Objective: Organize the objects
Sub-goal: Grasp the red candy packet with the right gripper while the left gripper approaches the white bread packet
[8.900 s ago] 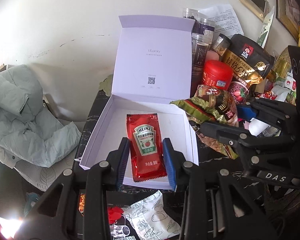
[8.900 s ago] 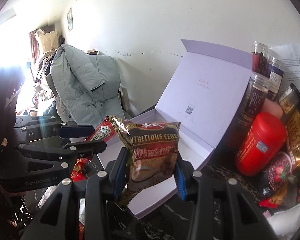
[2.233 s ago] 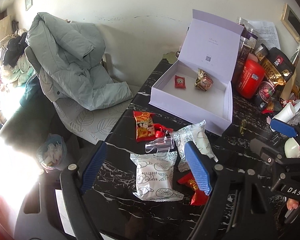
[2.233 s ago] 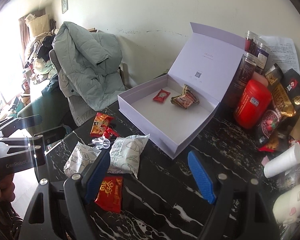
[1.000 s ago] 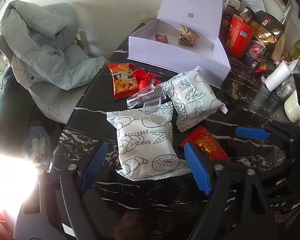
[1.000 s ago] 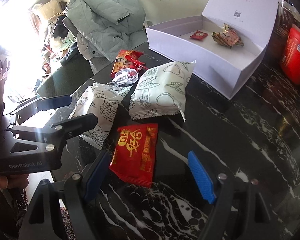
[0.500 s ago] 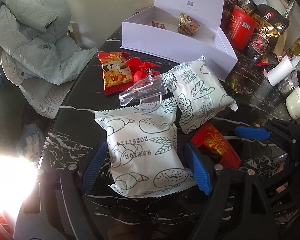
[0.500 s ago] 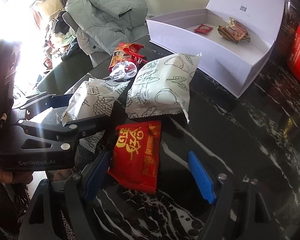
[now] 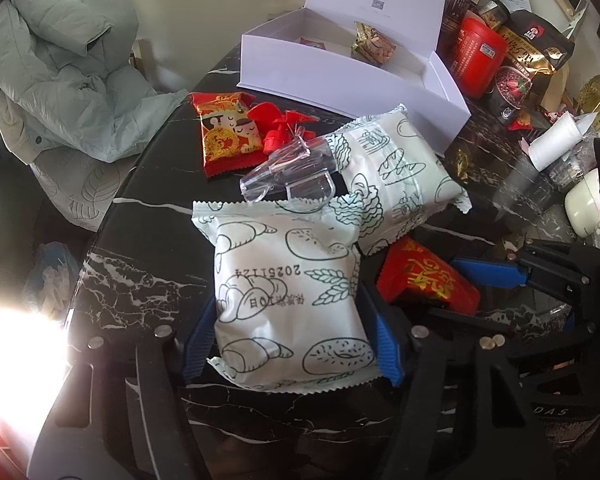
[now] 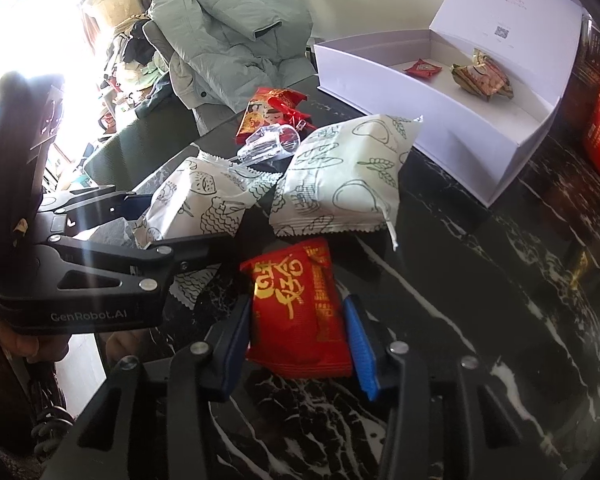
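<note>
Closing around the white bread packet (image 9: 288, 300), your left gripper (image 9: 290, 344) has its jaws flanking the puffy, soft pack; take it mid-width, gently, since the film will crumple and slide. Your right gripper (image 10: 300, 344) is likewise closing on the smaller red snack packet (image 10: 298, 312) between its jaws: light, slick, flexible.

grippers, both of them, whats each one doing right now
Left gripper: closing, white bread packet between its pads, both touching its sides.
Right gripper: closing, red snack packet between its pads, both touching its edges.
</note>
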Demonstrator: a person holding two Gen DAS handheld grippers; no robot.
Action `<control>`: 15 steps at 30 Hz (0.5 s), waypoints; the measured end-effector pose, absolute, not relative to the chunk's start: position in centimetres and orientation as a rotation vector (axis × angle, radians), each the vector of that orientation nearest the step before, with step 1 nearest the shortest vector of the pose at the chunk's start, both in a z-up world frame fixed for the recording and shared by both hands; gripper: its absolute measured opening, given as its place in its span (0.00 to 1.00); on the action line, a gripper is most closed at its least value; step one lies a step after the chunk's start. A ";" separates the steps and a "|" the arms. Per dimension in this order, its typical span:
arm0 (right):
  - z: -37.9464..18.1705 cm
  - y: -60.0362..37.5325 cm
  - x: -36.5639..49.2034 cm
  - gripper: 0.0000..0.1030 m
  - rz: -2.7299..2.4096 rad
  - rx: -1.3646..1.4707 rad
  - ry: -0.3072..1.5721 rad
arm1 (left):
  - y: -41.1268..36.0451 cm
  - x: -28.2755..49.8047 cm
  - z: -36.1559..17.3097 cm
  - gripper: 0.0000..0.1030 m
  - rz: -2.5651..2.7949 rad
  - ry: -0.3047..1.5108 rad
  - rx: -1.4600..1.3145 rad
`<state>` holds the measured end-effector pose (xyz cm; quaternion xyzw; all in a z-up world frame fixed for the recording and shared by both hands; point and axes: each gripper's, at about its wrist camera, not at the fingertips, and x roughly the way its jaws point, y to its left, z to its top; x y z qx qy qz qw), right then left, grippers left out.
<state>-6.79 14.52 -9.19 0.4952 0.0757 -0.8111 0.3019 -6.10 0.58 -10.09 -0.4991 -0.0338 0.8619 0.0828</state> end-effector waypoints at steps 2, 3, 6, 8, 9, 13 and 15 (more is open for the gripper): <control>-9.2 14.7 -6.7 0.45 -2.150 1.312 0.194 | 0.4 -5.8 -10.1 0.60 2.574 -0.115 -1.490; -9.2 14.8 -6.6 0.44 -2.151 1.312 0.192 | 0.3 -5.7 -10.0 0.59 2.570 -0.124 -1.490; -9.1 15.0 -6.3 0.44 -2.154 1.309 0.189 | 0.2 -5.2 -10.0 0.58 2.563 -0.138 -1.494; -9.2 15.0 -6.3 0.43 -2.153 1.309 0.191 | 0.2 -4.9 -10.0 0.57 2.557 -0.145 -1.499; -9.1 15.1 -6.3 0.43 -2.152 1.309 0.191 | 0.1 -4.7 -10.0 0.57 2.556 -0.148 -1.501; -9.0 15.3 -5.7 0.43 -2.151 1.303 0.202 | 0.0 -4.1 -9.9 0.57 2.557 -0.149 -1.511; -9.0 15.3 -5.4 0.43 -2.150 1.299 0.206 | 0.0 -3.8 -9.9 0.57 2.558 -0.152 -1.515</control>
